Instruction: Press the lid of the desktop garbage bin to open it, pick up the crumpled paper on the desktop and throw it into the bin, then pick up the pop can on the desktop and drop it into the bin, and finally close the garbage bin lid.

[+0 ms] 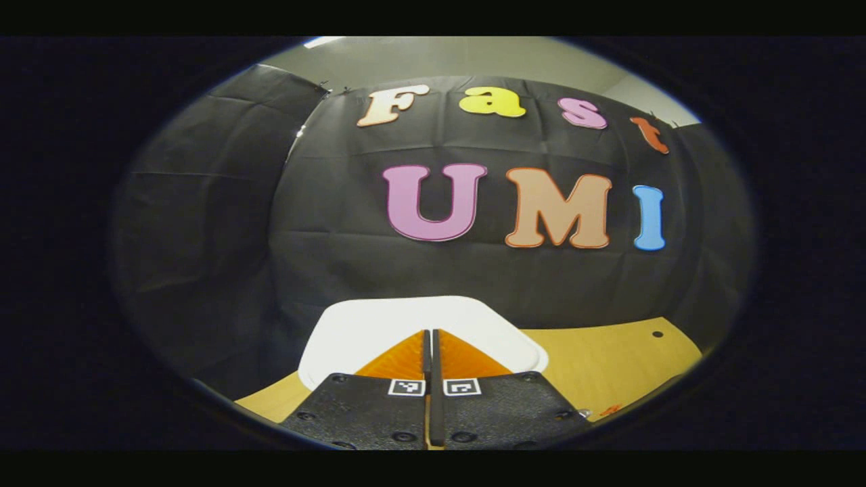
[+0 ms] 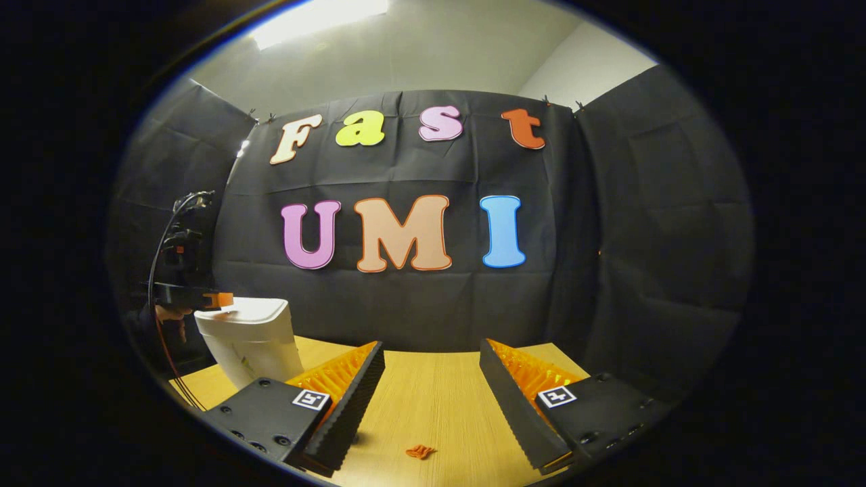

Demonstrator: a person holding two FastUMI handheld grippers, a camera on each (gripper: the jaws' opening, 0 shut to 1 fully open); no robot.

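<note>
In the left gripper view the white lid of the garbage bin (image 1: 379, 325) lies right under my left gripper (image 1: 431, 335), whose fingers are pressed together with nothing between them. The tips sit over the lid's near half; contact cannot be told. In the right gripper view the white bin (image 2: 254, 341) stands at the table's left, lid down, and the left gripper (image 2: 215, 300) reaches over its top from the left, held by a hand. My right gripper (image 2: 431, 355) hangs open above the wooden table (image 2: 433, 399), holding nothing.
A small orange scrap (image 2: 420, 451) lies on the table between my right gripper's fingers. A small hole (image 1: 657, 334) marks the tabletop's far right corner. Black cloth walls close the booth behind and on both sides of the table.
</note>
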